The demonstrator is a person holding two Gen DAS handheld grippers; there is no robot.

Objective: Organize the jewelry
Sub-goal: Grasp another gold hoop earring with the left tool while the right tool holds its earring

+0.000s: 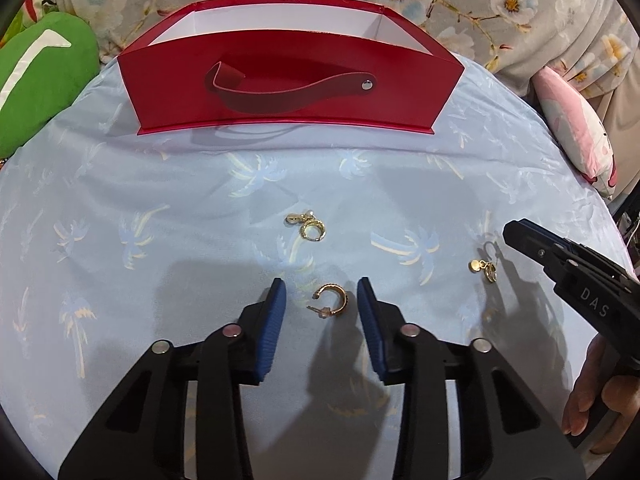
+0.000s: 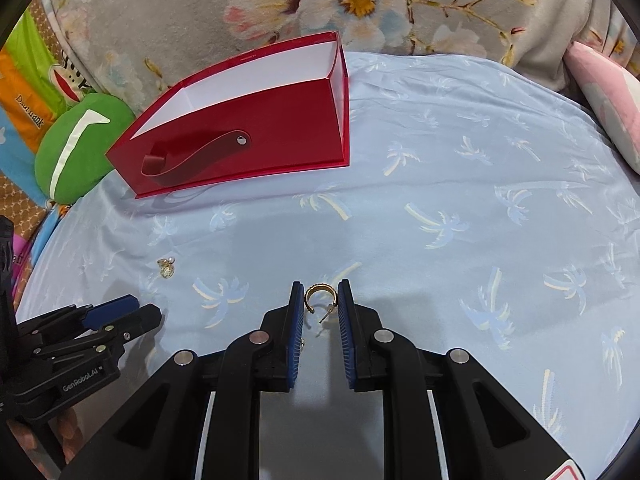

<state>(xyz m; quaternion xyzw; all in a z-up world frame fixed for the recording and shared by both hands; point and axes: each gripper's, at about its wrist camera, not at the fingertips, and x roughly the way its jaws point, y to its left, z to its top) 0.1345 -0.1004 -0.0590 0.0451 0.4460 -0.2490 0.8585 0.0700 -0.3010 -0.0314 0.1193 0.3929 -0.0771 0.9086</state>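
Right gripper (image 2: pixel 320 286) first: its jaws are pulled in tight on a gold hoop earring (image 2: pixel 310 300), pads touching either side of it as far as I can tell, with the post poking down into the gap. It throws a shadow on the cloth below, so I'd guess it's off the surface. The left gripper (image 1: pixel 320 284) has its jaws wide apart around a second gold hoop (image 1: pixel 332 300), which lies flat on the palm-print bedsheet (image 1: pixel 160 184) at bottom centre of the left wrist view, touching neither pad. Just above that, mid-frame, is a pearl charm earring (image 1: pixel 306 226), and off to the right a disc charm earring (image 1: pixel 486 270) sits loose near the right gripper's tip. The red box (image 1: pixel 280 92) with the strap handle is at the top of the frame, well apart from all of it, open top facing up. What worries me is the carry: a thin curved hoop between flat pads can twist or pop out, and it'd vanish into the sheet's wrinkles. On the left, closing on a flat hoop over soft fabric could pinch cloth instead, or flick the hoop sideways. The box looks light too, so clipping its front wall might shove it back.
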